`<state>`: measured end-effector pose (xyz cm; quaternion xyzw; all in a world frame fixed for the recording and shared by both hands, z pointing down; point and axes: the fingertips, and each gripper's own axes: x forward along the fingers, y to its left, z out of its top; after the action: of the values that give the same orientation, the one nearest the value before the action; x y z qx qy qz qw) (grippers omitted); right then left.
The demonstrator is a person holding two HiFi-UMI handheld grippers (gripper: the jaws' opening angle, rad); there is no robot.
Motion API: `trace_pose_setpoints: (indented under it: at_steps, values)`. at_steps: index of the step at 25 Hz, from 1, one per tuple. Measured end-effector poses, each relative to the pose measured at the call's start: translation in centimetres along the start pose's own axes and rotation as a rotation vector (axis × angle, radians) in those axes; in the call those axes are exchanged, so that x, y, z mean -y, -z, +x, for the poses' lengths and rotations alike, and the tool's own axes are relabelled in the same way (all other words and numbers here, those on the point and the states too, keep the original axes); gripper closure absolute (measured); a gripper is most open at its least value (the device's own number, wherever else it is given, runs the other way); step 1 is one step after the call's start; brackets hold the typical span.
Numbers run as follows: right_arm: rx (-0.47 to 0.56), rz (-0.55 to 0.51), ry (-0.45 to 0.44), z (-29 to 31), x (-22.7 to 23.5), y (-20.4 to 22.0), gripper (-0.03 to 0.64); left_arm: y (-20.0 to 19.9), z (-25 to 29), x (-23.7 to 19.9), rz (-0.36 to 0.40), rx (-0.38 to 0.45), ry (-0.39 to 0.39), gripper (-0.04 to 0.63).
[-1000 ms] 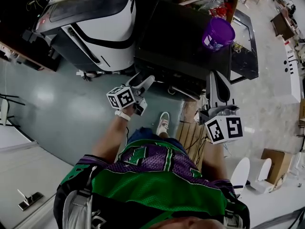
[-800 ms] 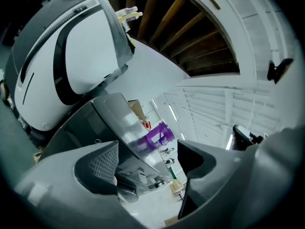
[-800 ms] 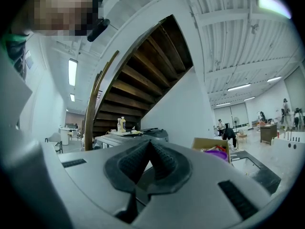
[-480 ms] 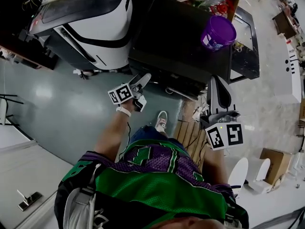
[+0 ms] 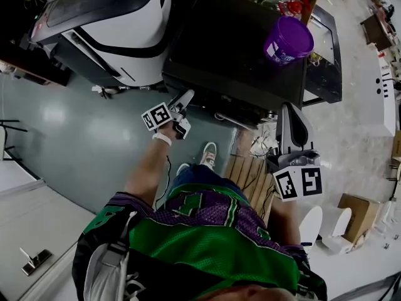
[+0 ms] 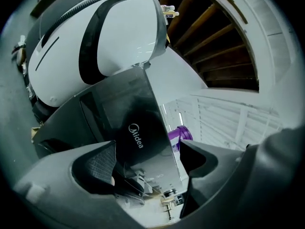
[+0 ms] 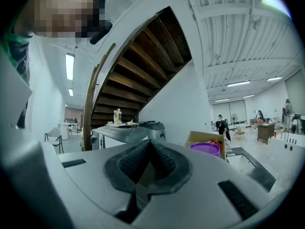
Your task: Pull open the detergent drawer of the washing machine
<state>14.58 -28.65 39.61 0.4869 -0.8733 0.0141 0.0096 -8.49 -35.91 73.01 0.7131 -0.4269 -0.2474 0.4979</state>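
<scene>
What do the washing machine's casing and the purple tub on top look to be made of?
Washing machine: dark, smooth casing with soft reflections, probably painted metal or glossy plastic; cannot tell which. Purple tub: likely moulded plastic, evenly coloured, with a label on its side.

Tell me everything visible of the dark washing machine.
The washing machine is a dark, boxy unit with a flat top, beside a white rounded appliance. Its glossy front bears a white Midea logo. A purple tub sits on its top. The left tool, jaws just opening with nothing between them, points at its front. The drawer cannot be made out.
</scene>
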Motion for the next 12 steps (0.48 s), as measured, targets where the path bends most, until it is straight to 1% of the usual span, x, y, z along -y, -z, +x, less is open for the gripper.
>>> trace_pose_setpoints:
  at_steps: [5, 12]
  values:
    - [-0.014, -0.007, -0.002, 0.6, 0.6, 0.5, 0.615, -0.1, 1.1, -1.1, -0.069, 0.023, 0.041, 0.173]
    - [-0.027, -0.015, 0.006, 1.2, 1.1, 0.9, 0.615, -0.5, 2.0, -2.2, -0.138, 0.06, 0.077, 0.158]
